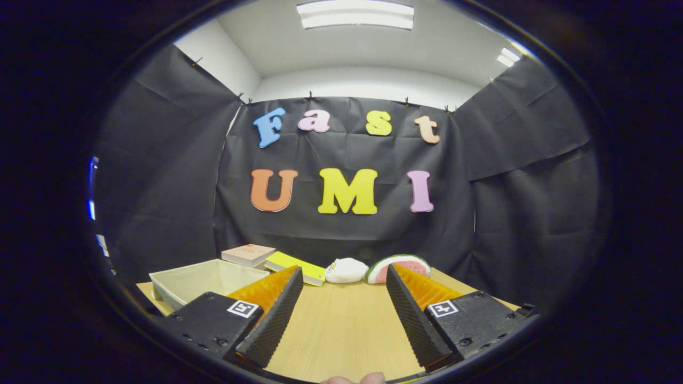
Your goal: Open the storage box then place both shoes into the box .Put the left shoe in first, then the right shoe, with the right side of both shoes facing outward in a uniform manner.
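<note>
The storage box [205,281] sits on the table [341,325] in the lower left of the frame, just beyond the tip of the left finger. It is a pale, shallow, open-topped tray with sloping walls, and its inside looks bare from this angle. Its near corner is hidden behind the left finger.

The claw [344,277] is held spread wide, nothing between its fingers; bare wooden table shows in the gap. The ribbed inner faces of the fingers [275,320] angle towards each other, and each finger body carries a small square marker on top. A fingertip or two of the person's hand [355,379] peeks in at the very bottom centre of the frame.

Beyond the fingers, along the far edge of the table in the middle of the frame, lies a row of other things. A closed book with a pale cover [248,254] rests behind the box, and just beside it to the right is a flat yellow book [295,265], partly covered by the left fingertip. Right of that sits a small white soft object [346,270], and touching or nearly touching it is a plush watermelon slice [400,263], its lower part hidden by the right fingertip.

Black cloth hangs behind the table as the booth wall [507,202]. In the upper centre of the frame a ceiling light panel [356,14] glows against a white ceiling.
</note>
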The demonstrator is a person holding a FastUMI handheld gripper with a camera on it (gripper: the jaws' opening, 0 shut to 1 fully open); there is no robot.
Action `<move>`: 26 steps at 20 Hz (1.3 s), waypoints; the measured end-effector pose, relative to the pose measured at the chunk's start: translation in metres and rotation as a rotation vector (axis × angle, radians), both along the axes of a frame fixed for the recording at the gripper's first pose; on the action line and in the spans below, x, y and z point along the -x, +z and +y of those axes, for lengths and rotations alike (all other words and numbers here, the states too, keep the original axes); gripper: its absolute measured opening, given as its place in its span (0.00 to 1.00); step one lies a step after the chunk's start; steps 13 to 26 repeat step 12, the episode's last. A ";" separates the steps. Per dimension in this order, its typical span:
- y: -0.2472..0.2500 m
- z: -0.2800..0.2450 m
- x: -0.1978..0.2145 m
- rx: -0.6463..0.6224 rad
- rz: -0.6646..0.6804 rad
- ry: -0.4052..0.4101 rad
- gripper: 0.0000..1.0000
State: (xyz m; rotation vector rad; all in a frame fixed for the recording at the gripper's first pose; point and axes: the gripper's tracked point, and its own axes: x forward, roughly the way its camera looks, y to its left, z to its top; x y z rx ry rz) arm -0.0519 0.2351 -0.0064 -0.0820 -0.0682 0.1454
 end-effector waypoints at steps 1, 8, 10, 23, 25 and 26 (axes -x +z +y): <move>0.002 0.000 0.000 0.005 -0.011 0.002 0.99; -0.002 0.022 -0.001 0.023 -0.001 0.057 0.99; 0.002 0.020 -0.001 0.026 -0.011 0.050 0.99; 0.005 0.019 0.000 0.016 -0.016 0.045 0.99; 0.005 0.019 0.000 0.016 -0.016 0.045 0.99; 0.005 0.019 0.000 0.016 -0.016 0.045 0.99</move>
